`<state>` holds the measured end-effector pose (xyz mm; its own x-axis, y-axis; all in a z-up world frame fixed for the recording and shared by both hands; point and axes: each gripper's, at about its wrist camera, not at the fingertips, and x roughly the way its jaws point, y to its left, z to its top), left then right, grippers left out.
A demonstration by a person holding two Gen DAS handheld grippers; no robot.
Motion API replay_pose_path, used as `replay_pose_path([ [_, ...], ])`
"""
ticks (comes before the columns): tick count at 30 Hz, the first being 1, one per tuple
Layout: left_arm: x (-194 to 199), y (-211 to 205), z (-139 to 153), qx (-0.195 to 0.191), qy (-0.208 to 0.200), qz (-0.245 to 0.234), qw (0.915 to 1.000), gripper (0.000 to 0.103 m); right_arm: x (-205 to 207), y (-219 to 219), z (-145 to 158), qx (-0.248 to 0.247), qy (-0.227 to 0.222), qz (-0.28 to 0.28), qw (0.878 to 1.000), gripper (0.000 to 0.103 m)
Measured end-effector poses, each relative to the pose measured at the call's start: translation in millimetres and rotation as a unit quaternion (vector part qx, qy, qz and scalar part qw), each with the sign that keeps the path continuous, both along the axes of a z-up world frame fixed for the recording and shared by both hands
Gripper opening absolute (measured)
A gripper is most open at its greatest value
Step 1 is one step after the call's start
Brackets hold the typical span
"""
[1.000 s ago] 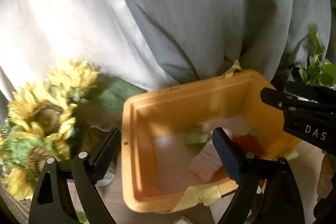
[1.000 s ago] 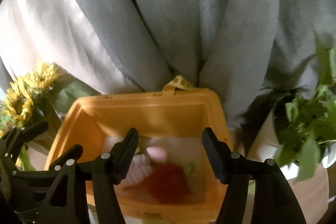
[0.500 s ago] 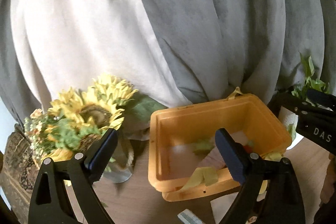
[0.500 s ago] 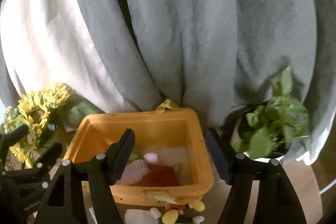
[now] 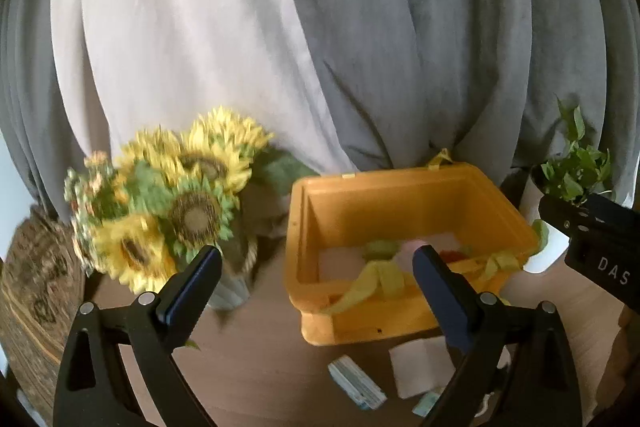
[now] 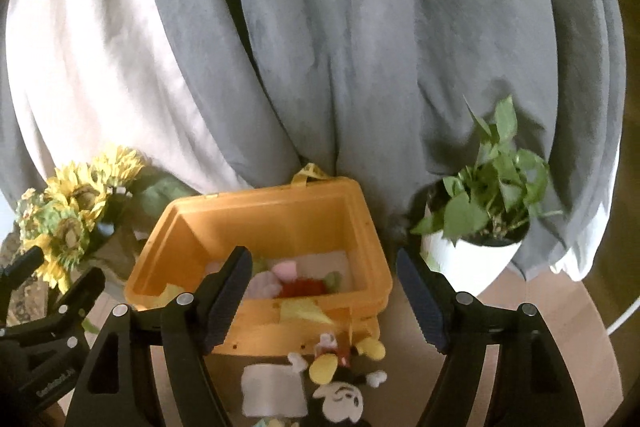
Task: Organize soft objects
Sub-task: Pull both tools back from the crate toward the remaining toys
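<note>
An orange plastic bin [image 5: 400,203] [image 6: 276,215] stands on the wooden table. It holds soft toys: a pink one [image 6: 280,273], a red one [image 6: 302,287] and a green one [image 5: 380,249]. A yellow strap [image 5: 376,281] hangs over its front rim. A Mickey Mouse plush [image 6: 340,383] and a white folded cloth [image 6: 270,389] [image 5: 420,367] lie on the table in front of the bin. My left gripper [image 5: 316,277] is open and empty, held back from the bin's left front. My right gripper [image 6: 324,281] is open and empty, above the plush.
A sunflower bouquet in a vase [image 5: 176,203] [image 6: 72,211] stands left of the bin. A potted green plant [image 6: 488,211] [image 5: 572,171] stands right of it. Grey and white curtains [image 6: 320,47] hang behind. A small light-blue packet [image 5: 356,381] lies on the table.
Both grippers have pulled back and up from the bin. The table in front of the bin, with the plush and cloth, has come into view.
</note>
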<state>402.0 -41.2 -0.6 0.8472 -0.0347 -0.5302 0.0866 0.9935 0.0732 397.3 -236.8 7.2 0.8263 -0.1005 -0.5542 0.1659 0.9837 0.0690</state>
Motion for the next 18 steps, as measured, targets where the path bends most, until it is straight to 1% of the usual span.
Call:
replay_pose_path([
  [4, -7, 2, -8, -0.011, 0.019, 0.003, 0.9998, 0.098, -9, 1, -7, 0.010, 0.007, -0.008, 1.000, 0.076],
  [11, -15, 3, -23, -0.013, 0.035, 0.013, 0.9992, 0.098, -19, 0, -21, 0.023, 0.024, -0.017, 0.999, 0.076],
  [18, -26, 3, -35, -0.016, 0.039, 0.036, 0.9985, 0.098, -28, -3, -39, 0.037, 0.046, -0.027, 0.998, 0.076],
])
